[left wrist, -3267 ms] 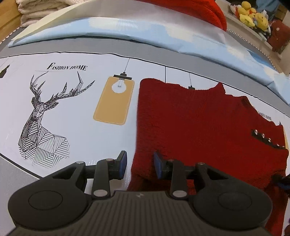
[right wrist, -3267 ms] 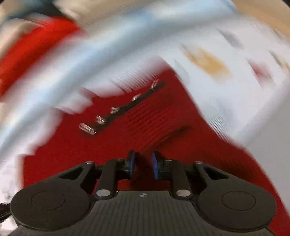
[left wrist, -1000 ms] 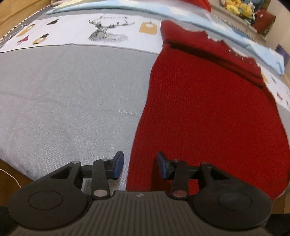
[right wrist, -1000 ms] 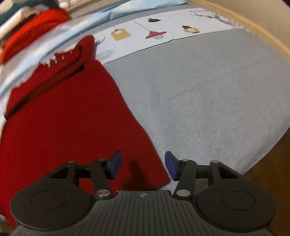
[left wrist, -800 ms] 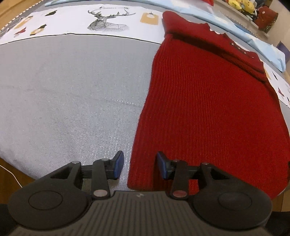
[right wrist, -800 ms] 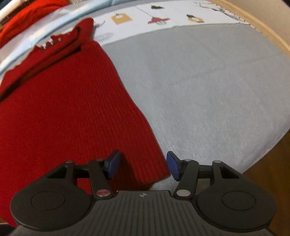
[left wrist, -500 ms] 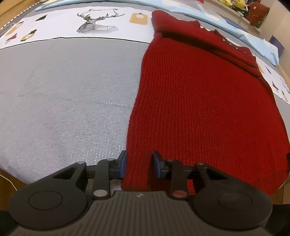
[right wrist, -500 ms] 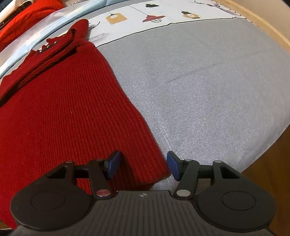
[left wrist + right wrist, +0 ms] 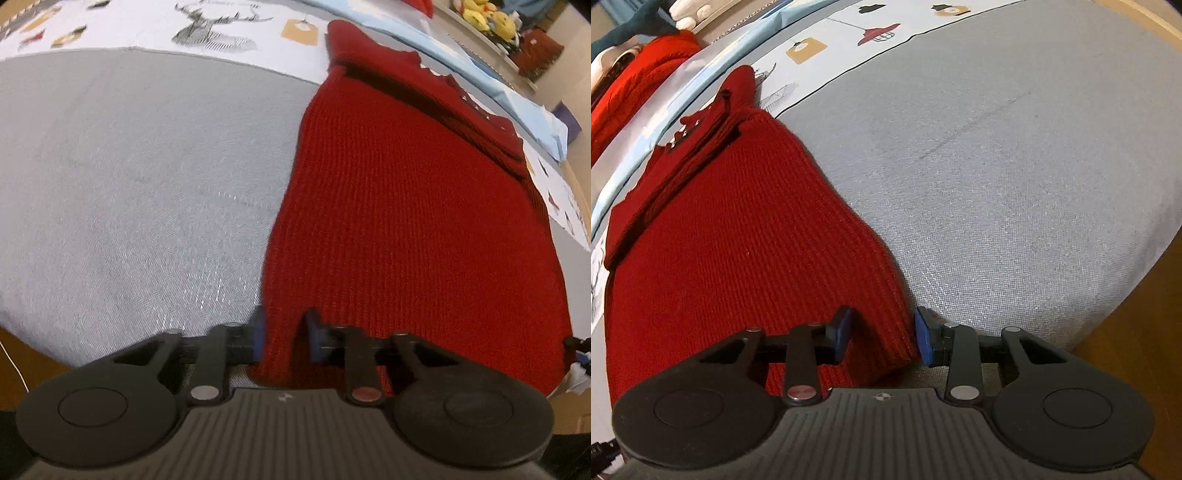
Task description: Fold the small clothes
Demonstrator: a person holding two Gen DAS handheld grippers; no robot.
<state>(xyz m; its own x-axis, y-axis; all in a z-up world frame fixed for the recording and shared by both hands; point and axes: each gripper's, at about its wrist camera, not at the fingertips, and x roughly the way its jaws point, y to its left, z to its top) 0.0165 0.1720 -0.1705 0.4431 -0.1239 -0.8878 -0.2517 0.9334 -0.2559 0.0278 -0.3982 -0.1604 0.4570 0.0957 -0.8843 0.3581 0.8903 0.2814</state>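
Observation:
A red knitted sweater [image 9: 406,206] lies flat on the grey bed cover [image 9: 129,184], neck end far from me and hem toward me. My left gripper [image 9: 285,334] is at the hem's left corner, its jaws closing, with the knit bunched between the blue pads. In the right wrist view the same sweater [image 9: 738,236] fills the left half. My right gripper [image 9: 882,334] straddles the hem's right corner. Its jaws are closing too, the corner lies between them, and the left pad still rests loosely on the knit.
The grey cover [image 9: 997,166] ends just behind both grippers, with wooden floor [image 9: 1137,332] below. A white printed band [image 9: 221,29] and a light-blue sheet [image 9: 480,66] lie beyond the sweater. Another red garment [image 9: 639,74] and plush toys [image 9: 484,18] sit at the back.
Both grippers came from the sweater's neck end down to its hem. In the last second both jaws narrowed around the hem corners, the left far more than the right.

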